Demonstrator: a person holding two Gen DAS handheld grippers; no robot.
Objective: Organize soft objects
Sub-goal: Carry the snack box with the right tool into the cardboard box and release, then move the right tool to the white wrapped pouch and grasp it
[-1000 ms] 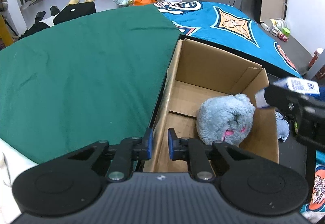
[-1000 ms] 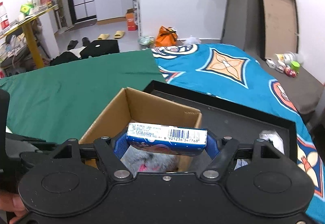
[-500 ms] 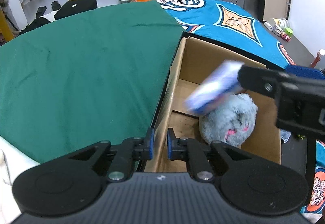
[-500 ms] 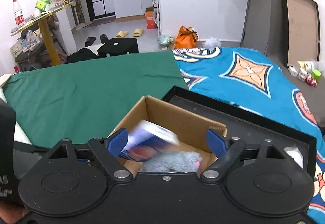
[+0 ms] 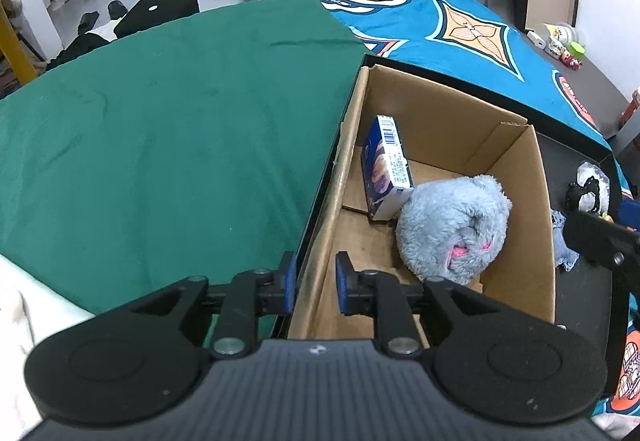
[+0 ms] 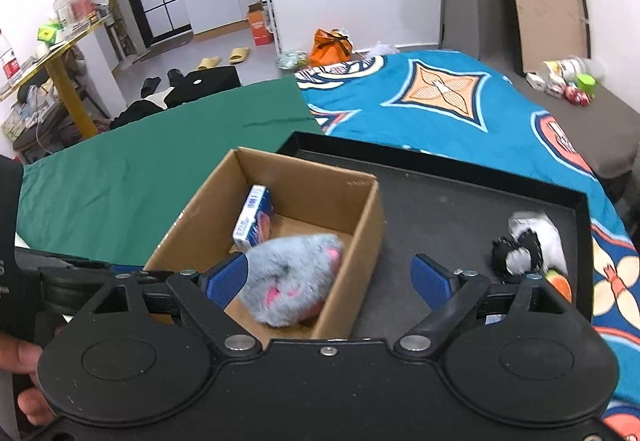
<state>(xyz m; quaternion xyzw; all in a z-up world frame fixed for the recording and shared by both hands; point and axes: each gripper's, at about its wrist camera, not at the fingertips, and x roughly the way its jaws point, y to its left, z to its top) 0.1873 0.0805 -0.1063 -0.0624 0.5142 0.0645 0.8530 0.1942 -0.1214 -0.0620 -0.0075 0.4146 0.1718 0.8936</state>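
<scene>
A cardboard box [image 5: 516, 169] [image 6: 360, 225] stands on a black tray [image 6: 460, 201]. In it lie a grey-blue plush toy [image 5: 452, 225] [image 6: 296, 273] and a blue-and-white packet [image 5: 386, 169] [image 6: 254, 217] leaning on the left wall. My left gripper [image 5: 314, 283] is shut on the box's near left wall. My right gripper [image 6: 330, 277] is open and empty above the box's near right corner. A black-and-white soft toy [image 6: 524, 249] [image 5: 588, 189] and a small grey-blue cloth [image 5: 562, 241] lie on the tray right of the box.
The tray sits on a bed with a green sheet [image 5: 160, 121] at left and a blue patterned blanket [image 6: 440, 109] at right. Small bottles and toys [image 6: 568, 81] stand at the far right. Floor clutter lies beyond the bed.
My right gripper opened and dropped the blue-and-white packet into the box, then drew back to the right. My left gripper kept its hold on the box wall.
</scene>
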